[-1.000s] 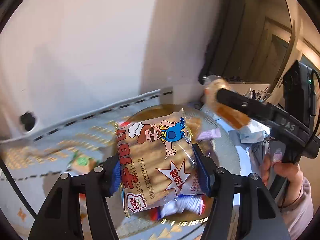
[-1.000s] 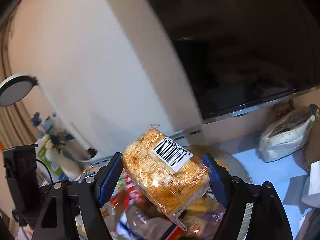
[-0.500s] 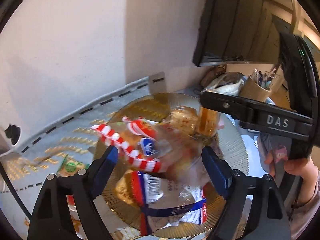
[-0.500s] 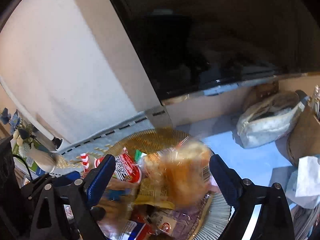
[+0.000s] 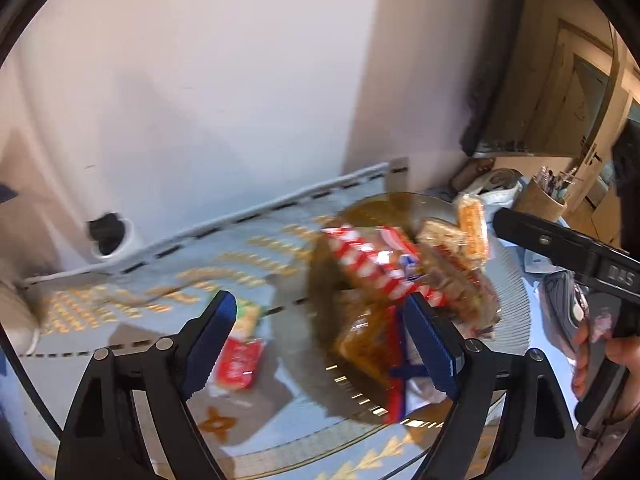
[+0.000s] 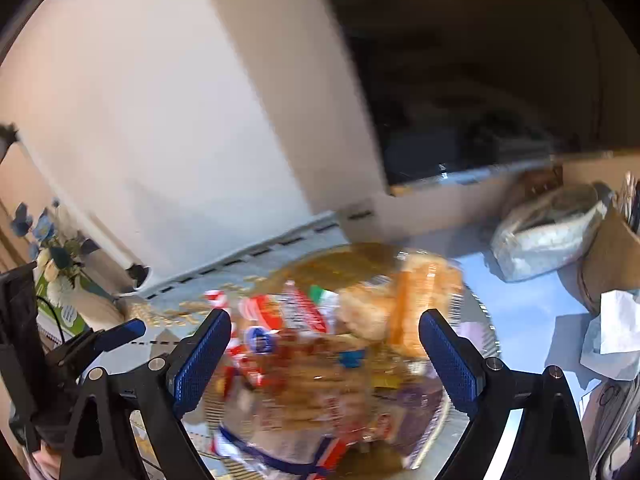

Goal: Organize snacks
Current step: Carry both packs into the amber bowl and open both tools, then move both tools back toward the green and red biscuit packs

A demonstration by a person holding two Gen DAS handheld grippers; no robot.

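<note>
Left gripper [image 5: 320, 344]: fingers apart, nothing between them, above a red packet [image 5: 239, 364] on the tabletop [image 5: 100, 332]. The snack packets [image 6: 320, 360] lie heaped on the round plate [image 6: 476, 312]. Right gripper [image 6: 324, 356]: fingers spread wide, empty, over the heap.

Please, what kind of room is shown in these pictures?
Probably a room in a home, perhaps a living room: a dark screen hangs on the wall above a table with a patterned cloth, a plate of snack packets and a flower vase.
</note>
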